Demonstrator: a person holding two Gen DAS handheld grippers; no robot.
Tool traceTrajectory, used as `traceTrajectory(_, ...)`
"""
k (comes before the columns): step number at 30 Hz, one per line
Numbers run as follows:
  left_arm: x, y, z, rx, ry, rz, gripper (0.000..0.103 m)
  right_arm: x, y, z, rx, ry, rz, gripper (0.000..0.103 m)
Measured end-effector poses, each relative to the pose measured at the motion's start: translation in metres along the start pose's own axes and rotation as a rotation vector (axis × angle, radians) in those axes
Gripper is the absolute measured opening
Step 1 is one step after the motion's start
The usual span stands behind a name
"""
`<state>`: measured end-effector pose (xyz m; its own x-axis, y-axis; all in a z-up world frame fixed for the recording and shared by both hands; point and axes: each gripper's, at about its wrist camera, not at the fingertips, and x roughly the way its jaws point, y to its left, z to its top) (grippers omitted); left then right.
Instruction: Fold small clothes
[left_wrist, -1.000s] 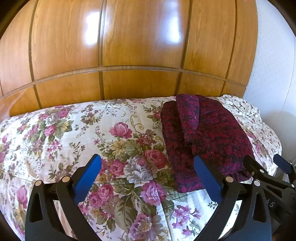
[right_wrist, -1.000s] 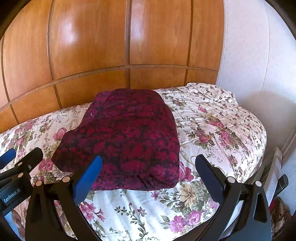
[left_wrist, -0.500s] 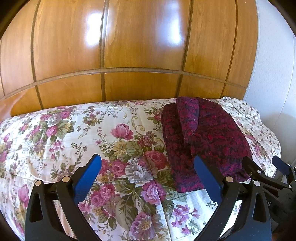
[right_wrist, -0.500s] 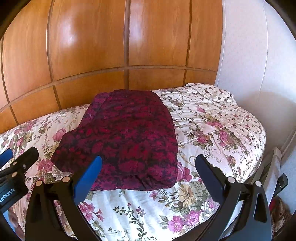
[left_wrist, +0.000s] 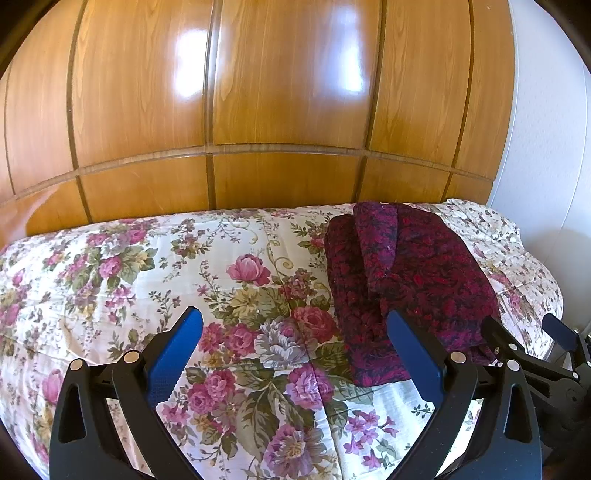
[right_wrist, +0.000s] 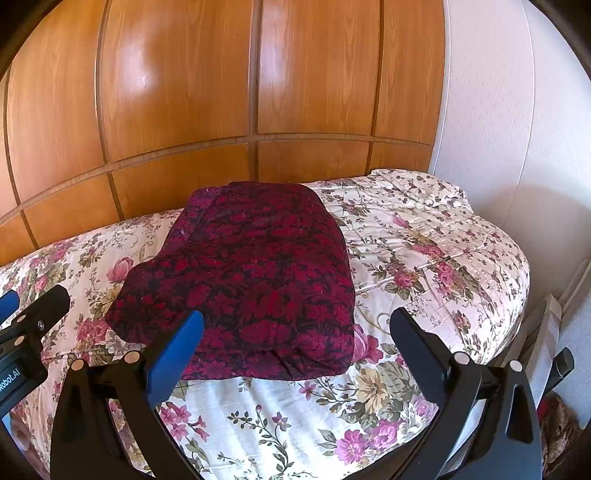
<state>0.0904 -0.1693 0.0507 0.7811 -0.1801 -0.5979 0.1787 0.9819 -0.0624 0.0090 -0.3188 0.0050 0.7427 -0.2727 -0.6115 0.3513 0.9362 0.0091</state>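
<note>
The folded garment (right_wrist: 255, 280) lies on the quilt (right_wrist: 424, 258), at 12 o'clock ahead of the right gripper (right_wrist: 295, 339) and 2 o'clock from the left gripper (left_wrist: 295, 336). Both jaws gape, empty. Since a second ago, both grippers have drawn back slightly; the garment is unmoved.

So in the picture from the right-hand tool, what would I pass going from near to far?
The open black right gripper with blue pads → floral quilted bedspread → folded dark red patterned garment → glossy wooden panelled wall.
</note>
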Motion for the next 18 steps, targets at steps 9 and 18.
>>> traceTrajectory(9,0.005,0.003,-0.003,0.006,0.001,0.023,0.099,0.003,0.001,0.002,-0.007,0.005,0.005,0.101)
traceTrajectory(18,0.008,0.017,-0.006,-0.051,0.011,0.064,0.099,0.005,0.004,0.006,-0.009,0.003,0.018,0.101)
